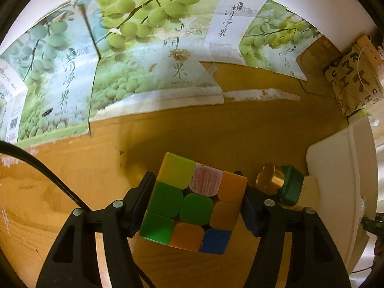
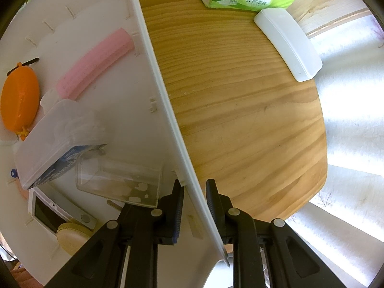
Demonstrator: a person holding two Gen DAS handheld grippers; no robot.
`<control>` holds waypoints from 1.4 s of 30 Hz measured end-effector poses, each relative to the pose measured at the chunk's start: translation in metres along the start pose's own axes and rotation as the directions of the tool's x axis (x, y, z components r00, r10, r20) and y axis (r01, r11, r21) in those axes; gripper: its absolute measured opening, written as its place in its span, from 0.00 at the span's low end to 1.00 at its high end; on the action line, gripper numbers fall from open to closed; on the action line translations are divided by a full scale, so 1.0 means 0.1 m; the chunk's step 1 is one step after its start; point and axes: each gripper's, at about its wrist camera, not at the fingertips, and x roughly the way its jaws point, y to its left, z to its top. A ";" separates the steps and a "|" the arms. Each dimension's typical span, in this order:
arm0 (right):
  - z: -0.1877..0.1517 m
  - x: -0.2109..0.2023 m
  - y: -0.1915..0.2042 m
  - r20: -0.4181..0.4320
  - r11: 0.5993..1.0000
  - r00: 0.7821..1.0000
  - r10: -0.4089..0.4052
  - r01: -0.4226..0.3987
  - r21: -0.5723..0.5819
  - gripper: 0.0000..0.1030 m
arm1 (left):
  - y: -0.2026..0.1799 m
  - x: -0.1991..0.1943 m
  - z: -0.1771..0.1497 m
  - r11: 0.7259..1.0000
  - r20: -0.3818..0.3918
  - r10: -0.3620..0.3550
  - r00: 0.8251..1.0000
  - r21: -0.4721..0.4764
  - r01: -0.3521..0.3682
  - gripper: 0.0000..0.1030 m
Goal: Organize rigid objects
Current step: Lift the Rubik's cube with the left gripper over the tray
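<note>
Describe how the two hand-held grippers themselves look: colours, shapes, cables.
Both are matte black plastic. The left hand-held gripper has two angled arms with cut-out slots, silver pivot pins, blue-edged ribbed pads and a black cable. The right hand-held gripper matches.

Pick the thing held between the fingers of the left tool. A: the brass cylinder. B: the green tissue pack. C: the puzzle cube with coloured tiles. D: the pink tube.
C: in the left wrist view the left tool has its two pads against opposite sides of the puzzle cube, while the brass cylinder lies apart, to the right of it.
</note>
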 end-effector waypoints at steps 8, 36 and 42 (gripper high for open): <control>-0.05 -0.01 -0.02 0.020 1.000 1.000 0.019 -0.018 -0.017 0.20 | 0.00 -0.09 -0.31 0.999 -0.024 0.002 1.000 -0.037 -0.003 0.66; -0.32 -0.08 -0.09 0.073 0.962 0.988 0.133 -0.111 -0.251 0.20 | -0.57 -0.62 -1.41 0.963 0.002 0.064 0.998 -0.263 -0.061 0.60; -0.35 -0.11 -0.10 0.076 0.936 0.983 0.169 -0.135 -0.324 0.20 | -0.85 -0.85 -1.55 0.962 0.037 0.084 0.996 -0.265 -0.072 0.60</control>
